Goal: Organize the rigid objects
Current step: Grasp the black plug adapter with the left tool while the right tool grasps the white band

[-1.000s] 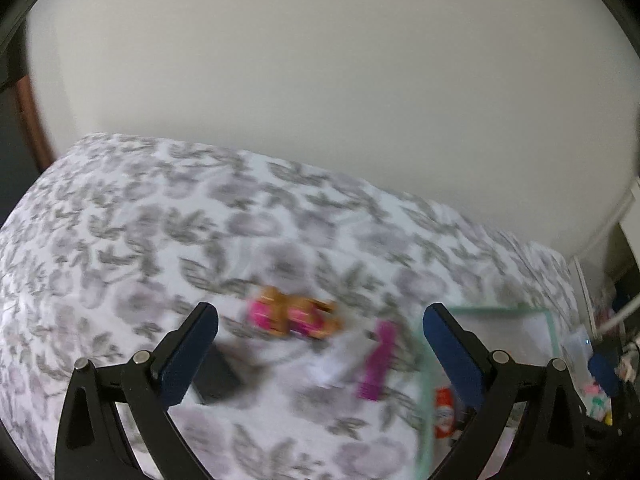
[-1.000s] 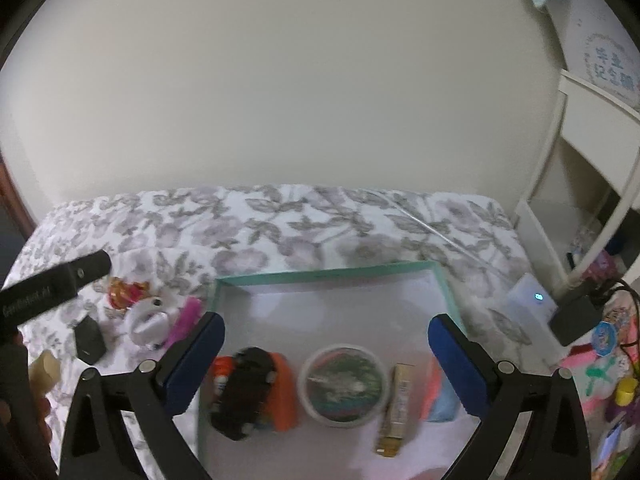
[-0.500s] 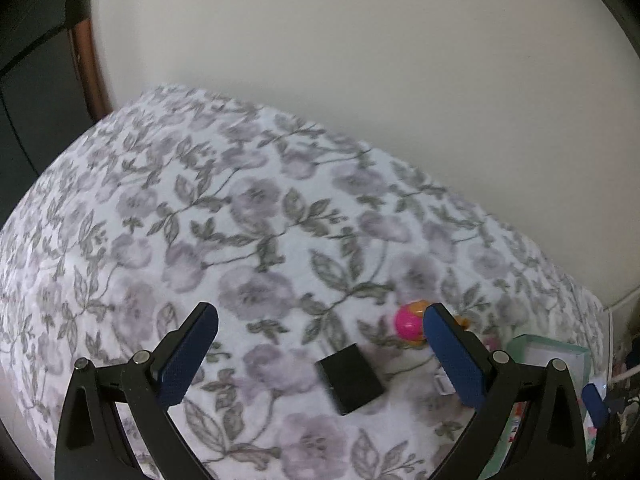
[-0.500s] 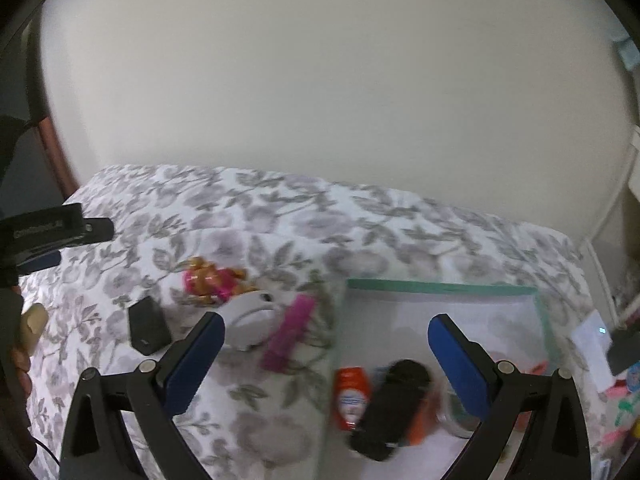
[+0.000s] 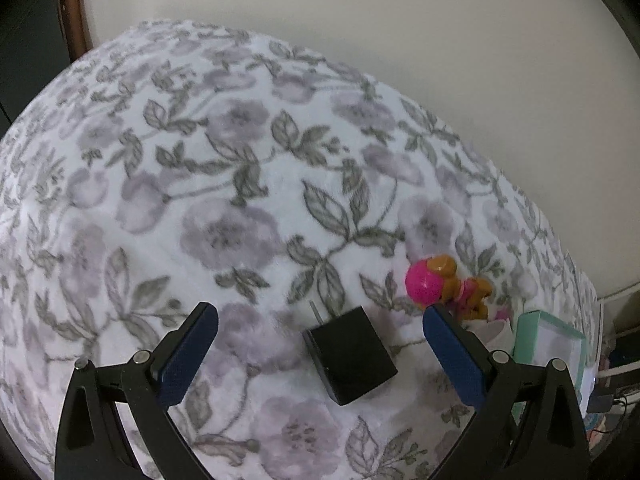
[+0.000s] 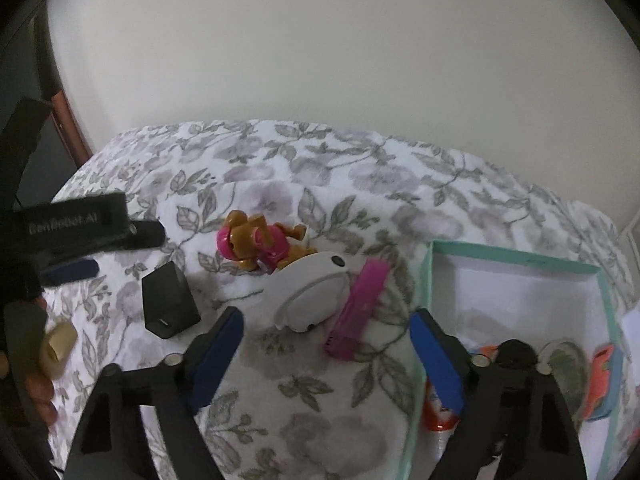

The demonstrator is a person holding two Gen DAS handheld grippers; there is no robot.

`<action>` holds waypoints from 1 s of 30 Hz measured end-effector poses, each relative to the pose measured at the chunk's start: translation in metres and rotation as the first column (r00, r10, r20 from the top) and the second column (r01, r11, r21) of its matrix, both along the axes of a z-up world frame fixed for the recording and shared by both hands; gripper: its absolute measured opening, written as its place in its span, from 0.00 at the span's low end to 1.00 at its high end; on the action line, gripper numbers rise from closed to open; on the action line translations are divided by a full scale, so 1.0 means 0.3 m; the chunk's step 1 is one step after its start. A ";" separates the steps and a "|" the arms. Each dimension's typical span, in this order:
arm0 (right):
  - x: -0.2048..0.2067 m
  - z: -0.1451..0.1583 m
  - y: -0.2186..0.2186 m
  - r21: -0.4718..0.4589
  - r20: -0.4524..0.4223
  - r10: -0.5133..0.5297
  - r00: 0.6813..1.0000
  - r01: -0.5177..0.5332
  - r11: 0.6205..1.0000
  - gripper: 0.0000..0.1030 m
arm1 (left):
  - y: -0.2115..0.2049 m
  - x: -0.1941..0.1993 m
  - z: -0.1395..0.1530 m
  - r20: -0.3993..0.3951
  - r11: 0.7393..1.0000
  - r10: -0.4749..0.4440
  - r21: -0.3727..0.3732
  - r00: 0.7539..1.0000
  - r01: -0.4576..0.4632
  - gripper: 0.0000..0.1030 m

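Left tool (image 5: pixel 320 332) wide open, empty, black box (image 5: pixel 350 354) between its fingers on the bed (image 5: pixel 240 184). Right tool (image 6: pixel 326 332) wide open, empty, above white gadget (image 6: pixel 312 294) and pink bar (image 6: pixel 358 310).

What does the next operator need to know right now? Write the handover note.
Left claw: open, empty, lined up around the black cube on the floral blanket.
Right claw: open, empty, over the white device and pink bar.
Done: several items already lie in the teal box.
Left: black cube, toy pup, white device and pink bar lie on the blanket beside the box.
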State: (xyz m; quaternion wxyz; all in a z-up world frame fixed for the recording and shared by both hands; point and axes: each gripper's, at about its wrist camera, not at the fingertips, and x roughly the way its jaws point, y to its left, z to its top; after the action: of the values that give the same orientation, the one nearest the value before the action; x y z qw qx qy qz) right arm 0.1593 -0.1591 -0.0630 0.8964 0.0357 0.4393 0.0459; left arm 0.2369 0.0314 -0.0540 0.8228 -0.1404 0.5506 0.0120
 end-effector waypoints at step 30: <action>0.084 -0.079 0.039 0.151 -0.031 -0.082 0.996 0.086 0.985 0.24 | -0.114 0.009 -0.104 -0.052 0.996 -0.079 0.042 0.996 0.081 0.52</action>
State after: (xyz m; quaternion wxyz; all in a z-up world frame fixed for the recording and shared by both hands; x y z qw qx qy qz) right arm 0.1845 -0.1475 -0.0867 0.8867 0.1229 0.4437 0.0411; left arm 0.2397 -0.0028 -0.0852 0.8114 -0.0997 0.5758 -0.0054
